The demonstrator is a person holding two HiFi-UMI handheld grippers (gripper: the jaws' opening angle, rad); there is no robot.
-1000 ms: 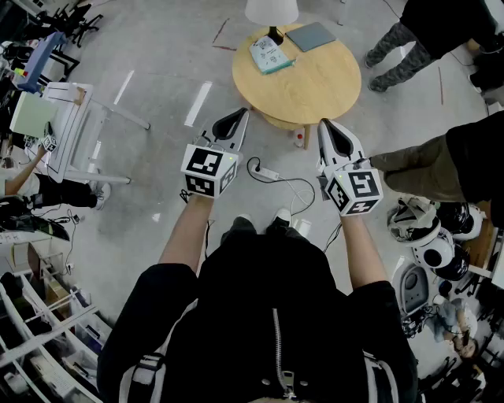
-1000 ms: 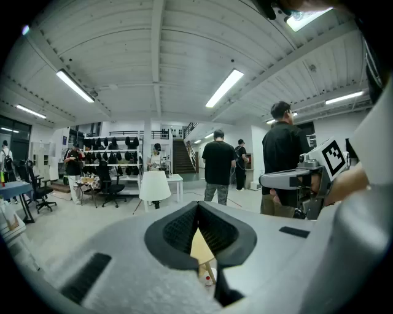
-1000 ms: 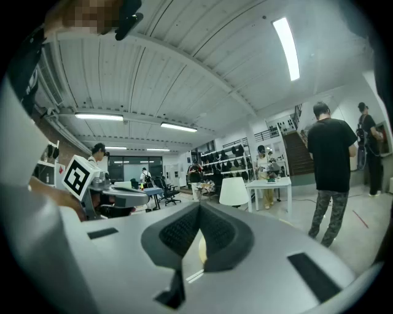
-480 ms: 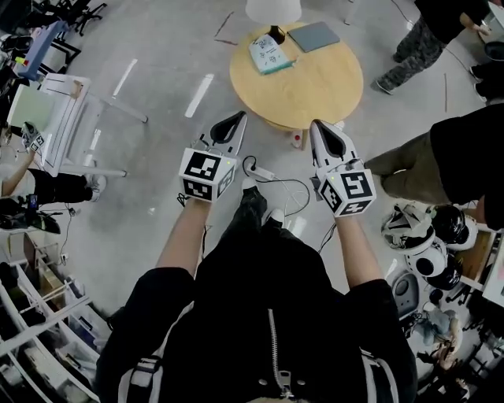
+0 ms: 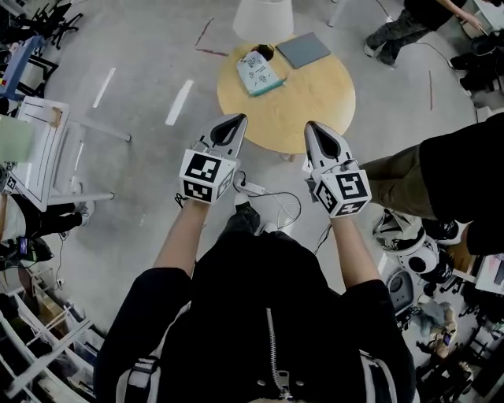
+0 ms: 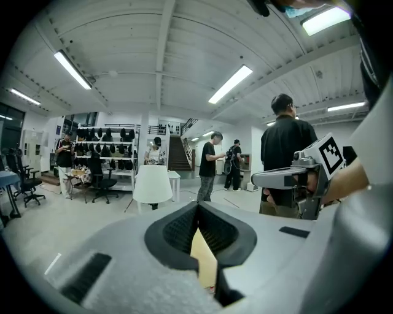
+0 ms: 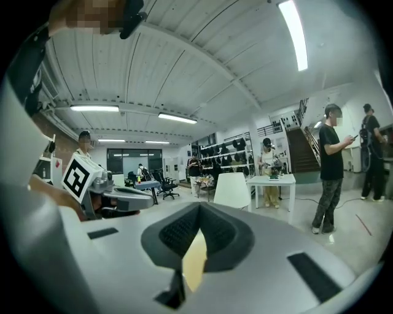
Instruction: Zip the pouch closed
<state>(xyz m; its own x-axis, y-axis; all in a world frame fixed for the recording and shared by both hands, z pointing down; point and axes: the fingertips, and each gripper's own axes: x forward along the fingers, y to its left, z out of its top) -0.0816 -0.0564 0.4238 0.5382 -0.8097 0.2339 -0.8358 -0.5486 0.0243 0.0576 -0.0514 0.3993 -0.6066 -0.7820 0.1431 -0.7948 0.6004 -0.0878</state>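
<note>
Head view: the person stands short of the round wooden table, which lies at 12 o'clock from both hands. The left gripper and right gripper are held side by side, well apart, noses toward the table.

Jaws: each gripper view shows the two pads meeting at the tip with nothing between them. Left gripper closed and empty; right gripper the same.

The pouch, pale teal with print, lies flat at 10 o'clock on the tabletop. The table lamp stands just beyond it at 11 o'clock, and a grey flat case lies at 12 to 1 o'clock. The zip and its slider are too small to make out from here.

Floor: a power strip and its cable lie between the feet and the table. A bystander's leg is at 3 o'clock.

Step in hand, as I judge it: the approach, with no contact yet.

To do it well:
- Step over the cable.
- Part both jaws before reaching.
- Find the zip edge and the open end first.
- Pinch the fabric beside the zip's start with one gripper.
- Take the slider tab with the other and draw along the line of teeth, low and level.
- Keep the elbows clear of the lamp.
</note>
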